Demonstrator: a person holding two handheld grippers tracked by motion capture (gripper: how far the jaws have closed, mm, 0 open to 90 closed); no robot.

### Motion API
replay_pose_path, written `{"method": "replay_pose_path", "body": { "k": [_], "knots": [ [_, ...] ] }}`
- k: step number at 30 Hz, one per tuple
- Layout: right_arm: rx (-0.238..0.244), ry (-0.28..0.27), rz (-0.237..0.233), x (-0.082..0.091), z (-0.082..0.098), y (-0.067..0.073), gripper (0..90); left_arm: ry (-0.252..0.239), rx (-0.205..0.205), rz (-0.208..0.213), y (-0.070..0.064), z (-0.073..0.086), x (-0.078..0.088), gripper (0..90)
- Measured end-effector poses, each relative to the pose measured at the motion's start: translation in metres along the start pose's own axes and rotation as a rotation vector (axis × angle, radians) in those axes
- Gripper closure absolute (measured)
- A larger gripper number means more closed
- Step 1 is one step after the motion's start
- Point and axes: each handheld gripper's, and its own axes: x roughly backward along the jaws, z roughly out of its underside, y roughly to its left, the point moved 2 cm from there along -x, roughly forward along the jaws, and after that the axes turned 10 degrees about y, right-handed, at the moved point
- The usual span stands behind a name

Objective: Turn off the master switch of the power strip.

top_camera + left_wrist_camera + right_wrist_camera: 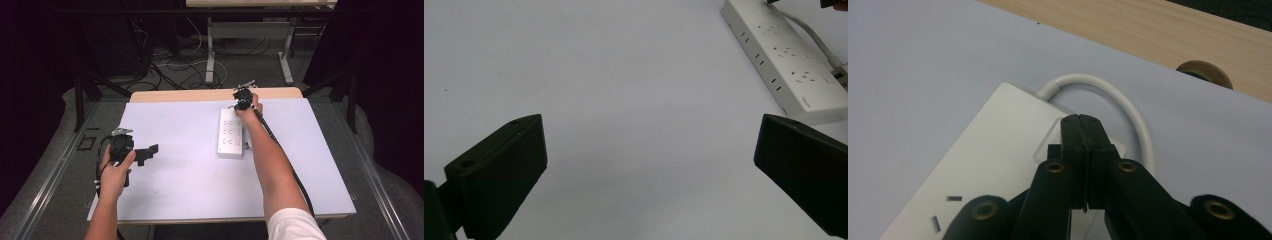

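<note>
The white power strip (230, 133) lies on the pale table (180, 175), right of centre, and the right gripper (1082, 120), jaws pressed fully together and holding nothing, has its tips down on the strip's far end near the cord (1128, 107) (probably on a switch). That press looks under way, not finished. The left gripper (148, 152) waits well apart at the table's left side, jaws wide and empty.

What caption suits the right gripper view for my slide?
Shut black right claw poised over the far end of a white plastic power strip, beside its looping white cable.
</note>
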Motion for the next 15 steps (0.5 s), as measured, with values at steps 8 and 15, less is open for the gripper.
{"method": "replay_pose_path", "body": {
  "k": [8, 15],
  "knots": [
    [-0.015, 0.005, -0.012, -0.0019, 0.0006, -0.0023, 90.0, 0.006, -0.002, 0.001, -0.0011, 0.0004, -0.0023, 0.8],
    [-0.017, -0.001, 0.002, -0.0026, 0.0019, -0.0025, 90.0, 0.0, 0.009, -0.002, -0.0003, 0.0006, -0.0003, 0.8]
  ]
}}
